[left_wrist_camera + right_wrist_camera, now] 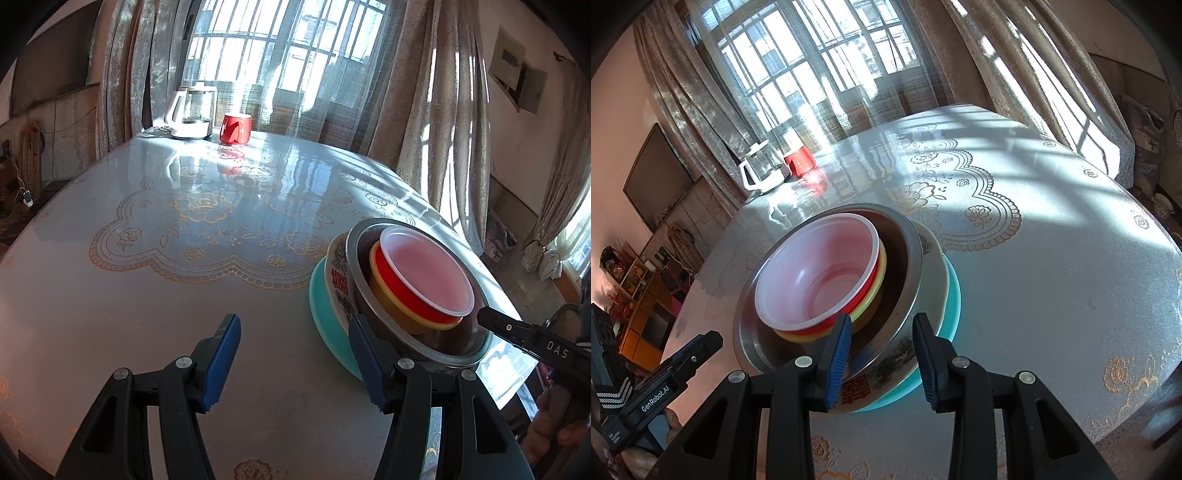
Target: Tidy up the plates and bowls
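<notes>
On the table (147, 295), the teal plate (325, 332) holds a stack: a flowered plate (886, 373), a metal bowl (424, 343) and 3 small bowls (816, 273). The left gripper (291, 362) gapes beside the stack. The right gripper (882, 358) gapes around its rim, holding nothing.
</notes>
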Tool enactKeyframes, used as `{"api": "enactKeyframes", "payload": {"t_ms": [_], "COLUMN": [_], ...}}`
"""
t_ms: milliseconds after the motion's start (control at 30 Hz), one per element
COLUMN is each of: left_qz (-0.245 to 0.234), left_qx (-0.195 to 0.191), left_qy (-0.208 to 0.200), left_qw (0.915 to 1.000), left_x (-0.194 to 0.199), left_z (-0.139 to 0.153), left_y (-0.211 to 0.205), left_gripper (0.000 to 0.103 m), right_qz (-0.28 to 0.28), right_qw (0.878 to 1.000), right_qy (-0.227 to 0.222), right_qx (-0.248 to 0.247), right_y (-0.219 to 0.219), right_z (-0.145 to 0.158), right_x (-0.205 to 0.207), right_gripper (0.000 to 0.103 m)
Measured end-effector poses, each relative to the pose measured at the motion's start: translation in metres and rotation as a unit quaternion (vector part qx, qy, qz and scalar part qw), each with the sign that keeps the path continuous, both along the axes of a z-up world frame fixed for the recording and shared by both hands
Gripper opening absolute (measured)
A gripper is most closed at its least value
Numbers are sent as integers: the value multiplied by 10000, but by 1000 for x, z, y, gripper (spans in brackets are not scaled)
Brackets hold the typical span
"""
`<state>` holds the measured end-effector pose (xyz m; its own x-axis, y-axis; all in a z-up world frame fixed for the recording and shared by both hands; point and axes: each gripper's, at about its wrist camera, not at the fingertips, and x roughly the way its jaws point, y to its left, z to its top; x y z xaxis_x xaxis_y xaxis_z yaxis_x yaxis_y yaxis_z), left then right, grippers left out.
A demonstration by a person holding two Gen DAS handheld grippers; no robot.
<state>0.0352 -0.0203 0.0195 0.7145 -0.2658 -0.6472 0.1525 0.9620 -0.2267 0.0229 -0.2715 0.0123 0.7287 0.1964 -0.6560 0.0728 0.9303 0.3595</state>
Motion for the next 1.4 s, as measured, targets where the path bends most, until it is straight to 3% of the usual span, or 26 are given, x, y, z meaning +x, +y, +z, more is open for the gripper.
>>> {"api": "enactKeyframes", "payload": {"t_ms": [300,733,1400], "left_qz": [23,161,250], "left_qx": [211,693,952], "left_qy": [-99,-259,-374], "left_qw": [9997,9971,9944], "left_x": [-8,-20,-24], "left_z": [2,5,7], "left_y": [-4,-12,-24], "left_gripper": [66,82,93], "right_qz": [-175,-157,-128], "right_qw": [9990,9944,9937], "right_qy": [-187,-442,-476], "right_qx": [-367,-942,-1004], "right_y": [5,23,28], "right_z": [7,14,12], "right_x": [-9,-24,-26], "right_gripper": [35,40,40]}}
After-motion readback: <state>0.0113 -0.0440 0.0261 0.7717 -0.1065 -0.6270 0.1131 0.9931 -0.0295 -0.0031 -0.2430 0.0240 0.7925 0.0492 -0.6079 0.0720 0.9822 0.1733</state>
